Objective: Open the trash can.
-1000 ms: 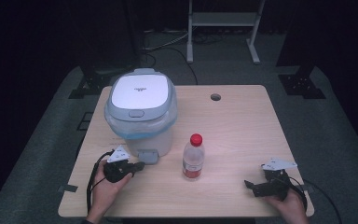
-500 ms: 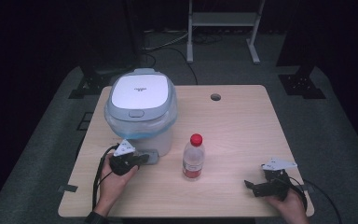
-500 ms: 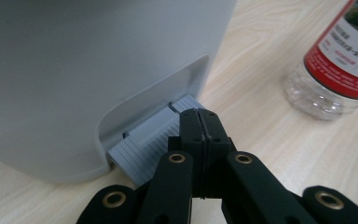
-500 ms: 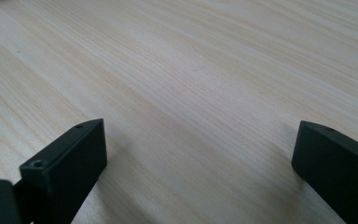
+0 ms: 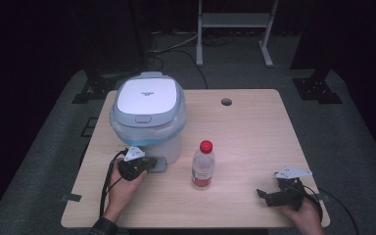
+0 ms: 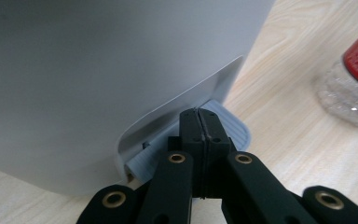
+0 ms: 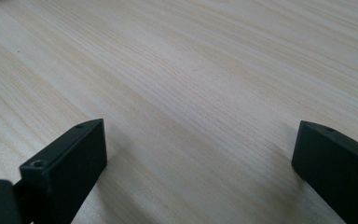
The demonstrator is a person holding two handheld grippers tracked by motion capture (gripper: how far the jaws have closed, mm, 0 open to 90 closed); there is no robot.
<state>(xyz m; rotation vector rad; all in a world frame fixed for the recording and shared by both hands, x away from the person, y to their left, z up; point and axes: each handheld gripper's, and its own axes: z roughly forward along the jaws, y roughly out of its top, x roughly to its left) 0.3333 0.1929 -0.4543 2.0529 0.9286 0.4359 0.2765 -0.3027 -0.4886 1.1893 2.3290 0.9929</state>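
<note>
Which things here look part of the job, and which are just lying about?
Likely in play:
- white appliance
- its grey tab at the base
- left gripper, fingers shut, at that tab

Apparently idle:
- bottle with red cap, standing apart
- right gripper, open, low over bare table

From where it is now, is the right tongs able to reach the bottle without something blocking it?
Probably yes. The right tongs rest open near the table's front right corner, and bare wood lies between them and the bottle. The appliance stands beyond the bottle, off that path.
</note>
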